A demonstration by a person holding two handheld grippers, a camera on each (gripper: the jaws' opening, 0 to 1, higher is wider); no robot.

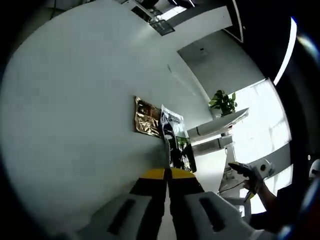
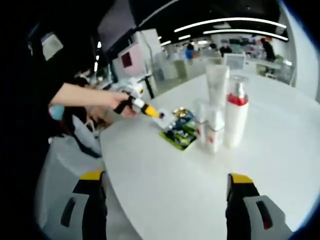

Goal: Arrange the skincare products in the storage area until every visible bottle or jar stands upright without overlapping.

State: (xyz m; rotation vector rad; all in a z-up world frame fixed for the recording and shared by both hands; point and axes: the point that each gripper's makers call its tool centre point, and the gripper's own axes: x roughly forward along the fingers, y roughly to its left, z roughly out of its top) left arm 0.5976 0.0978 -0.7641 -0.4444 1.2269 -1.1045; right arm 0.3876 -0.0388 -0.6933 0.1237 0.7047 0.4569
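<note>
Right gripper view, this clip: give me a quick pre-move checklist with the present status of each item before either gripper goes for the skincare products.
1. Right gripper open, nothing between its jaws: ok.
2. Left gripper jaws together, nothing held: ok, but it must open before grasping.
3. Red-capped pump bottle upright: ok.
4. Tall white tube upright behind the small white bottles: ok.
5. Products not overlapping: not ok. The flat sachets lie on the white table, partly stacked on each other.
6. Left gripper near the sachets, path to them free: ok.
</note>
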